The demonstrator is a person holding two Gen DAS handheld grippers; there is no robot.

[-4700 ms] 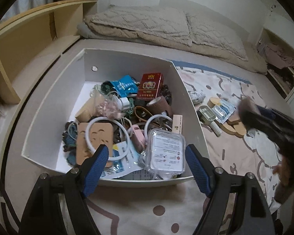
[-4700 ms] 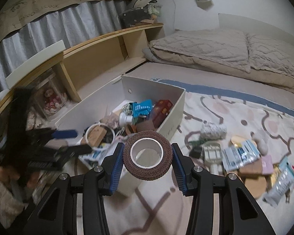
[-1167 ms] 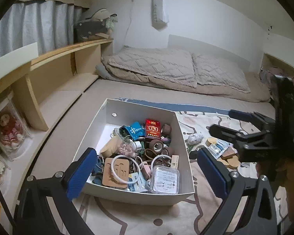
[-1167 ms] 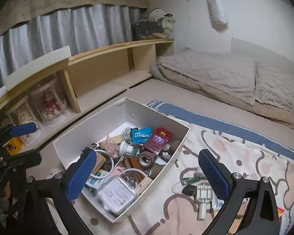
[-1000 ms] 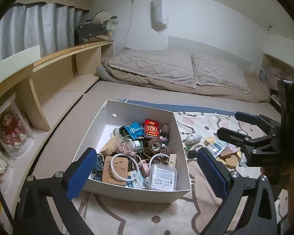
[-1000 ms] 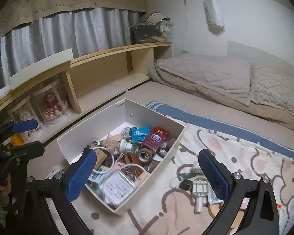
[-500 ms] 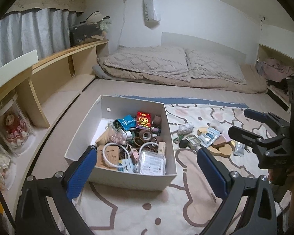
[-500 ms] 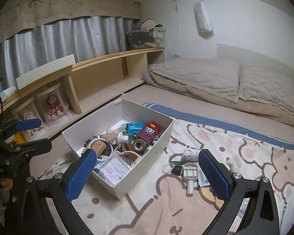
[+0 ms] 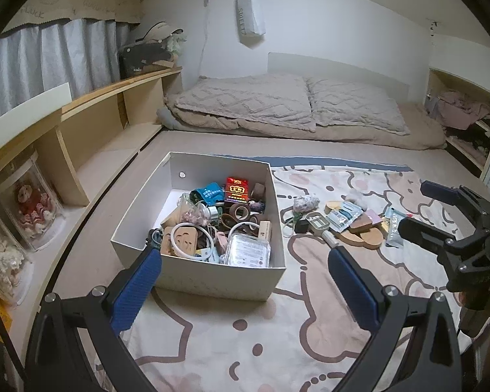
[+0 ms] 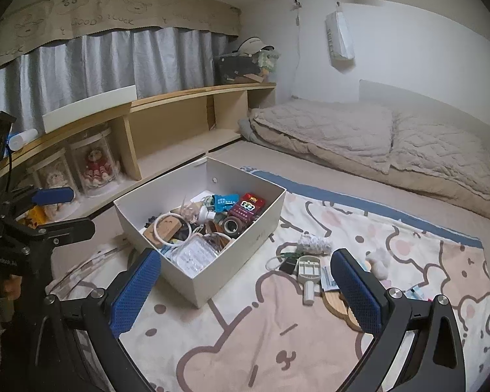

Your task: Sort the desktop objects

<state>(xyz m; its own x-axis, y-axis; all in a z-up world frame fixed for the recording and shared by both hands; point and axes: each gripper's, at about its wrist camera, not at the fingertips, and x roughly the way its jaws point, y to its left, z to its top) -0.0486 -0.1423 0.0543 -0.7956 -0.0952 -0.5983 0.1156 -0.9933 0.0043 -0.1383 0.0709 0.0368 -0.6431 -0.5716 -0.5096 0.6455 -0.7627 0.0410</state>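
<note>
Both wrist cameras look down from above a patterned blanket (image 9: 261,326), facing the bedding at the far wall. The left view sits almost squarely before the white box (image 9: 212,281); the right view sees it from the right, at an angle. Each view catches the other gripper at its edge.

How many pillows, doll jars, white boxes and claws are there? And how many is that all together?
Pillows: 2
Doll jars: 2
White box: 1
Claws: 2, the left claw and the right claw
Total: 7
</note>
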